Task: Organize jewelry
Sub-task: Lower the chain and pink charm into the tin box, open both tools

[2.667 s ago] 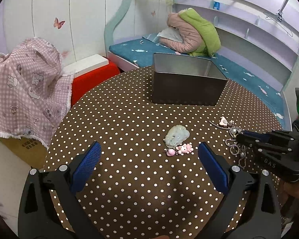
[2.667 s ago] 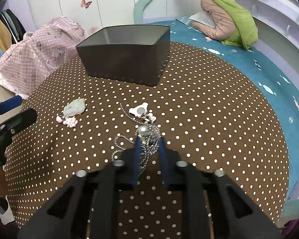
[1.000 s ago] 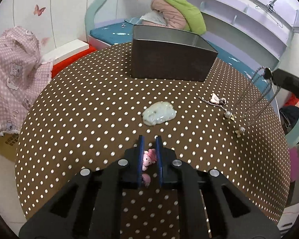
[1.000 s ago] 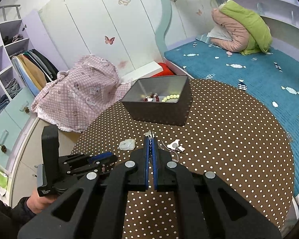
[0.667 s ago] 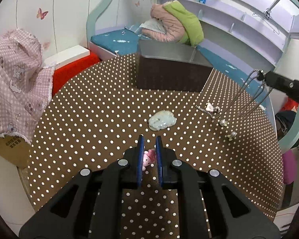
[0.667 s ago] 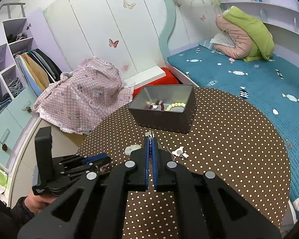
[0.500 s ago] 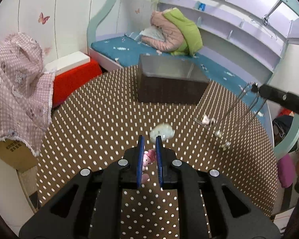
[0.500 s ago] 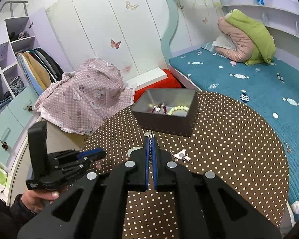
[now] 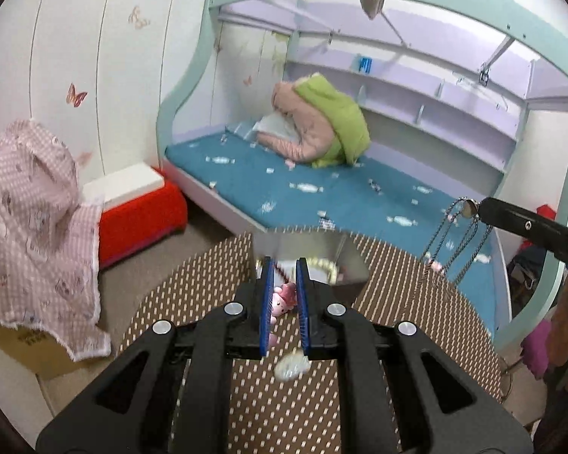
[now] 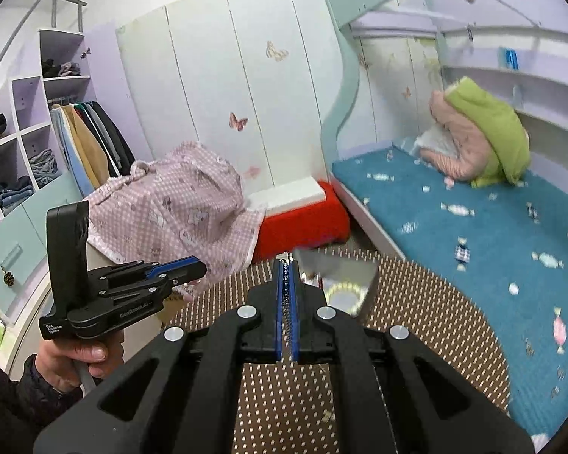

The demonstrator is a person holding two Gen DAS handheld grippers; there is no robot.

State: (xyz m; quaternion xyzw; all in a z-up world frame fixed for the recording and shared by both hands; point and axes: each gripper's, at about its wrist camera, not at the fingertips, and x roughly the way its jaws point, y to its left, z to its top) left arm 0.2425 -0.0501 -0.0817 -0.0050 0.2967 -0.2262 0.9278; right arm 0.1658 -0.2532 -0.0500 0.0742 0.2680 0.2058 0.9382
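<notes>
My left gripper (image 9: pixel 283 272) is shut on a small pink charm (image 9: pixel 284 298) and holds it high above the dotted round table (image 9: pixel 416 302), in line with the metal box (image 9: pixel 310 242). My right gripper (image 10: pixel 285 265) is shut on a silver chain necklace (image 10: pixel 287 314); the chain (image 9: pixel 454 242) hangs in loops from its tip in the left wrist view. The box (image 10: pixel 340 268) holds a pale bead bracelet (image 10: pixel 342 289). A pale green stone pendant (image 9: pixel 291 367) lies on the table.
A blue bed (image 9: pixel 303 193) with a pink and green bundle (image 9: pixel 318 128) lies behind the table. A red box (image 10: pixel 303 223) and a pink checked cloth (image 10: pixel 178 204) stand to the left. A shelf with clothes (image 10: pixel 38 143) is at far left.
Both grippers have risen well above the table, each with its piece of jewelry. The views now tilt up toward the bed and wall, and the box looks smaller and lower.
</notes>
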